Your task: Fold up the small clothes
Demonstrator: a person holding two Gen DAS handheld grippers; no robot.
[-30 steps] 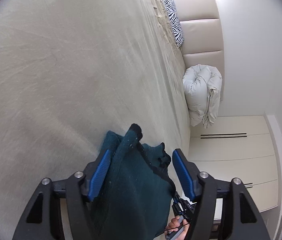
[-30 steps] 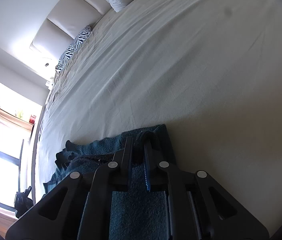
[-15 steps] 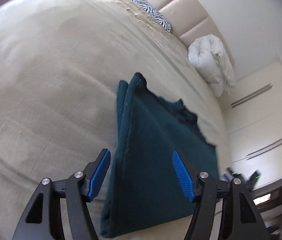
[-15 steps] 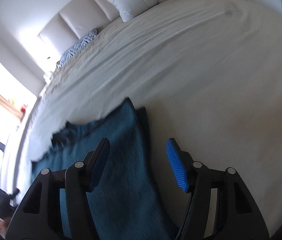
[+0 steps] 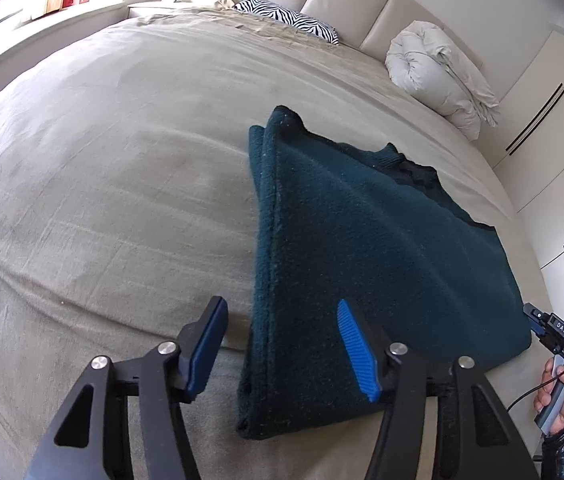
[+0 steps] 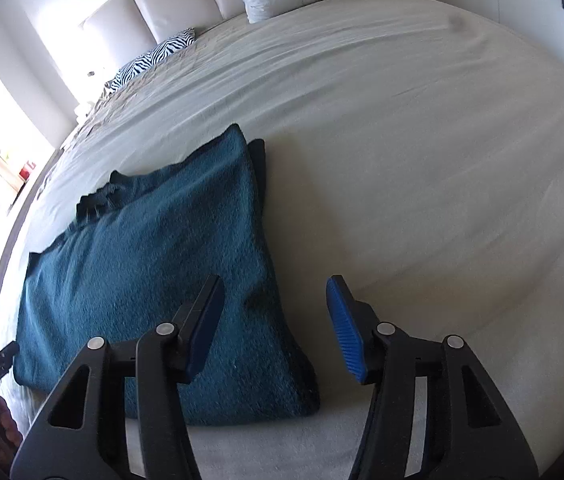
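On the bed (image 5: 94, 184), toward its near edge, the dark teal garment (image 5: 361, 248) lay folded flat, its layered edges showing along one side and a darker ribbed collar at its far edge.

Your left gripper (image 5: 280, 340) hung above the garment's near left corner. Its jaws stood apart and had just been closing a little; the blue pads (image 5: 355, 346) pressed on nothing, and the folded edge showed between them, lower down on the sheet. Nothing was gripped.

Your right gripper (image 6: 274, 328) hung above the garment's near right corner. Its jaws were likewise apart and had just been narrowing, with the corner of the cloth and bare sheet seen between them. The pads were clear of the fabric.

In the left wrist view your right hand (image 5: 561, 392) showed at the lower right edge, wrapped round the other gripper's handle, a dark sleeve below it.

At the head of the bed lay a zebra-print pillow (image 5: 293, 20) and a rolled white duvet (image 5: 437, 76) against the padded headboard (image 5: 361, 4). White wardrobe doors (image 5: 541, 128) stood to the right.
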